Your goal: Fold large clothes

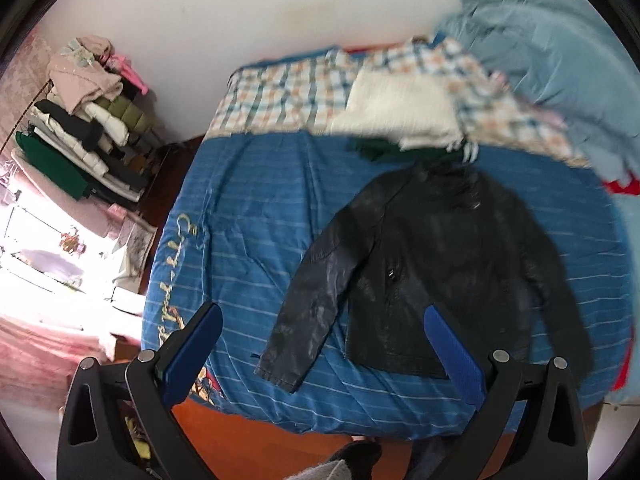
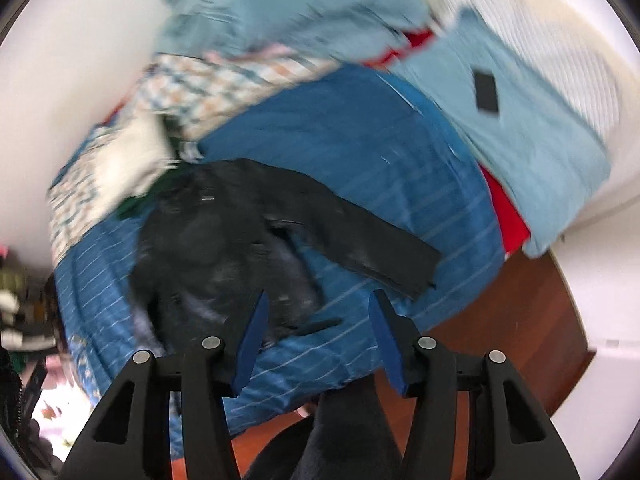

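Note:
A black leather jacket lies spread flat on the blue striped bed cover, sleeves out to both sides. My left gripper is open and empty, held above the jacket's lower hem and left sleeve cuff. In the right wrist view the jacket lies on the cover with one sleeve stretched to the right. My right gripper is open and empty, above the jacket's lower right corner. That view is blurred.
A folded white garment lies on a checked blanket beyond the jacket's collar. Light blue bedding is piled at the right. A stack of clothes stands on a rack at left. Wooden floor borders the bed.

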The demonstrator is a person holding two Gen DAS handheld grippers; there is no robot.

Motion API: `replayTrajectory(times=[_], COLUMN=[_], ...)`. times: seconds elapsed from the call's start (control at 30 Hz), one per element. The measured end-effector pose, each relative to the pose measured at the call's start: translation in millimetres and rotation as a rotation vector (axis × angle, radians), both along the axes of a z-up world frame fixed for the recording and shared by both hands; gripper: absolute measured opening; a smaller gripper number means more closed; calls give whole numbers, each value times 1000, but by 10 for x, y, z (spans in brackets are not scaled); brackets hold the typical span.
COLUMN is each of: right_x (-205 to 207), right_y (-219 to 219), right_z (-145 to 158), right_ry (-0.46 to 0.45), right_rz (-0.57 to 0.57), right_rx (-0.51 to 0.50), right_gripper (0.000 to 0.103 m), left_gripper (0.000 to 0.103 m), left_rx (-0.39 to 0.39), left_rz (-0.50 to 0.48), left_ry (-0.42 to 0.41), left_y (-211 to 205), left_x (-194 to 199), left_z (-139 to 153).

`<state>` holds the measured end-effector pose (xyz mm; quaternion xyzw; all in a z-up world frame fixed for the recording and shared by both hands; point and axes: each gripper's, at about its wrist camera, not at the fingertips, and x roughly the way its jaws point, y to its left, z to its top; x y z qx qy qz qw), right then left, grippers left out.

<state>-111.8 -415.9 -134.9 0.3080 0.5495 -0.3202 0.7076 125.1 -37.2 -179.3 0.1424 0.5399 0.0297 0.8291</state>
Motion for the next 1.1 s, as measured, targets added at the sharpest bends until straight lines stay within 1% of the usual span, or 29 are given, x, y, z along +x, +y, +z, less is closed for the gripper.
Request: replayTrajectory(times=[0.03,0.1,0.13,0.2,0.23,0.27,0.33,0.4,0.47,0.53,0.57,0.63,0.67,0.7,0.73,0.77,0.8,0.83,0.9,0.97,1.03,1.1], right_x=[-62,-222,-326,-491,-597,-697,-873,-1008,-1065,-1094,-1096,-1071,-1050,-1021,-996,-979,-968,-949,-889,-781,-543,-170], right_y=[-286,-704,-964,-1281,-1442,-1560,-1750,-1883,-1926,-1917,-1911,-1887,-1866,-1823,-1774,-1743,-1713,-1683,-1656,-1633,-1561,-1486], right_z=[-282,-759,-1100,-1660,-1979,-2190,-2689,-3192,-3588,-3973,-4040,-4067,-4039,-3971,-3893,-3813,-3720,-3603,-3378,-3037,-2604,-2107], right_ry=[10,26,55,92,130,142,145,122,115,108,94,62,50,53,53,45,22,-2,-39,-104,-167,-217], right_rz=[-42,-100,-143,-193,-226,-250,-297,-335,-356,-381,-396,-418,-428,-435,-437,-441,-453,-463,-459,-446,-416,-376], right_rx=[25,67,97,145,172,187,248,323,405,498,503,472,443,395,361,335,326,312,283,246,212,189], right_gripper=[68,76,76,76,76,76,76,76,76,76,76,76,73,65,41,27,17,13,11,10,9,9], left_gripper=[103,103,103,103,103,103,103,103,103,103,103,103,103,103,103,103,103,103,103,103,103,103], left_rx=[24,60,72,99,117,131,164,193,205,217,222,223,223,221,218,213,210,210,199,177,155,137], left_rz=[17,46,64,96,120,138,175,190,195,193,190,178,168,156,140,119,98,79,49,39,47,75], left_ry=[25,53,69,100,127,147,194,240,289,321,335,356,361,363,361,357,352,347,330,317,313,299], left_y=[-70,-142,-175,-202,-237,-256,-296,-352,-414,-474,-503,-569,-612,-660,-707,-750,-789,-828,-862,-836,-767,-614], left_x=[92,188,238,277,322,345,386,402,417,427,431,442,444,453,454,446,440,427,411,414,430,450], left_z=[-201,-487,-646,-934,-1137,-1271,-1634,-1952,-2255,-2514,-2637,-2853,-2925,-2988,-3043,-3082,-3112,-3127,-3129,-3116,-3105,-3075])
